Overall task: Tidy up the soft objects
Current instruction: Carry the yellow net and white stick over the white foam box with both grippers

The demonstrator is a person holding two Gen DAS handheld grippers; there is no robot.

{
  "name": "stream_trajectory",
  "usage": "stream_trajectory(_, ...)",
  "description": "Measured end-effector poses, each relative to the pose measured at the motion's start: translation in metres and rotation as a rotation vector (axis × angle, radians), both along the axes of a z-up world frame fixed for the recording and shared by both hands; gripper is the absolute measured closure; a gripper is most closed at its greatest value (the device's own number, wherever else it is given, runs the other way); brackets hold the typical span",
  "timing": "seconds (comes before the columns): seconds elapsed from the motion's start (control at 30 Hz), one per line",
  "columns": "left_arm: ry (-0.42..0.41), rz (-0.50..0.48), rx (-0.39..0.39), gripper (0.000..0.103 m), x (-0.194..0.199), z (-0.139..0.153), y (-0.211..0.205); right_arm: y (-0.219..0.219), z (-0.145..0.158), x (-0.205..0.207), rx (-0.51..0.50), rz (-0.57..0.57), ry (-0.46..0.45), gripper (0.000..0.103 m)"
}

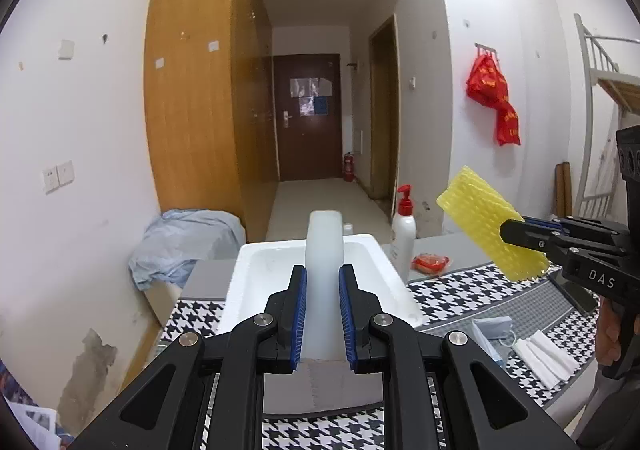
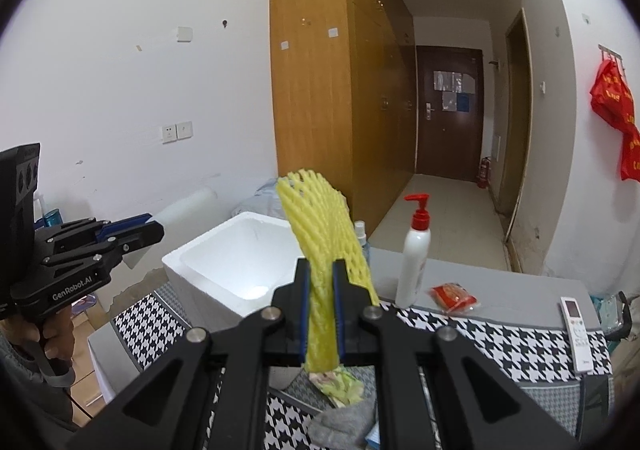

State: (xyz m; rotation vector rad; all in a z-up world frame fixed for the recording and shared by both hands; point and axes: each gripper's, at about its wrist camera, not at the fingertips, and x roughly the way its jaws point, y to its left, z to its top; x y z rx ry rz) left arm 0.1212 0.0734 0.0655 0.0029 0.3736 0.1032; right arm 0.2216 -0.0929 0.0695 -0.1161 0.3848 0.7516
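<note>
Both tongs are carrying pieces above the bench: left tongs [image 1: 323, 314] clamping a white foam piece [image 1: 324, 250], right tongs [image 2: 321, 314] clamping yellow foam netting [image 2: 320, 242], near the seemingly empty foam box [image 2: 208, 262]; cloths [image 1: 540, 354] are waiting beside it.

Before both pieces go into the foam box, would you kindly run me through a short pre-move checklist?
1. Left gripper jaws clamped on the white foam piece: ok.
2. Right gripper jaws clamped on the yellow foam net: ok.
3. White foam box open on top: ok.
4. Room left in the box: ok.
5. Pump bottle beside the box, clear of its opening: ok.
6. Both pieces lifted clear of the table: ok.
</note>
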Motion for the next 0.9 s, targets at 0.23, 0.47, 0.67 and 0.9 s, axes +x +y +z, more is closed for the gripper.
stream_trajectory(0.23,-0.009,0.058,0.008,0.085,-0.003,0.001,0.016,0.018,0.001,0.002,-0.011,0.039,-0.005,0.090)
stream_trajectory(0.47,-0.014,0.087,0.008,0.085,-0.008,0.000,0.028,0.040,0.001,0.005,-0.025,0.077,0.006,0.090)
stream_trajectory(0.67,-0.016,0.140,0.016,0.085,-0.012,-0.004,0.040,0.063,-0.003,0.010,-0.051,0.113,0.020,0.090)
stream_trajectory(0.9,-0.013,0.197,0.018,0.085,-0.014,-0.009,0.058,0.091,-0.007,0.017,-0.079,0.136,0.036,0.090)
